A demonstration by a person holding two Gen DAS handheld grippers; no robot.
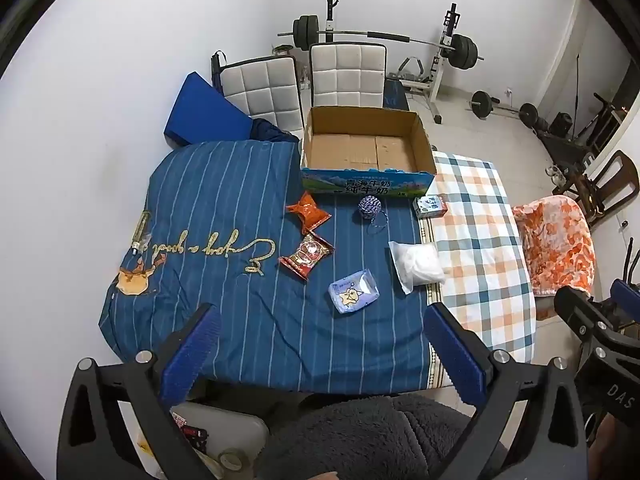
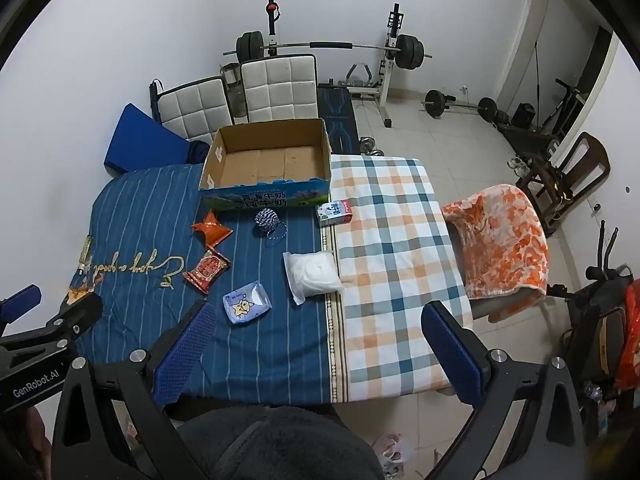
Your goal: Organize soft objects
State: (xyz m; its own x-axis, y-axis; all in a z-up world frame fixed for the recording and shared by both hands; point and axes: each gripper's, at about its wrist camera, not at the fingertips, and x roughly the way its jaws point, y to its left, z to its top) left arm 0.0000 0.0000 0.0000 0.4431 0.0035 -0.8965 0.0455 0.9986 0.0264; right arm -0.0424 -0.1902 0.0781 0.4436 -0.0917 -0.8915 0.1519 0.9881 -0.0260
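An empty cardboard box (image 1: 366,148) (image 2: 266,160) stands at the far side of the table on a blue striped cloth (image 1: 224,280) (image 2: 144,216). In front of it lie an orange snack bag (image 1: 308,210) (image 2: 211,228), a red snack bag (image 1: 306,256) (image 2: 207,266), a blue-white yarn ball (image 1: 370,205) (image 2: 267,218), a blue star pack (image 1: 354,291) (image 2: 246,303), a white soft bag (image 1: 418,266) (image 2: 314,274) and a small milk carton (image 1: 430,206) (image 2: 335,212). My left gripper (image 1: 324,352) and right gripper (image 2: 316,352) are both open and empty, held above the table's near edge.
A checkered cloth (image 1: 480,248) (image 2: 396,264) covers the table's right part. Two white chairs (image 1: 304,80) (image 2: 240,88) stand behind the table. An orange blanket (image 1: 556,240) (image 2: 504,240) drapes a chair at the right. Barbell equipment (image 1: 400,40) (image 2: 332,48) stands at the back wall.
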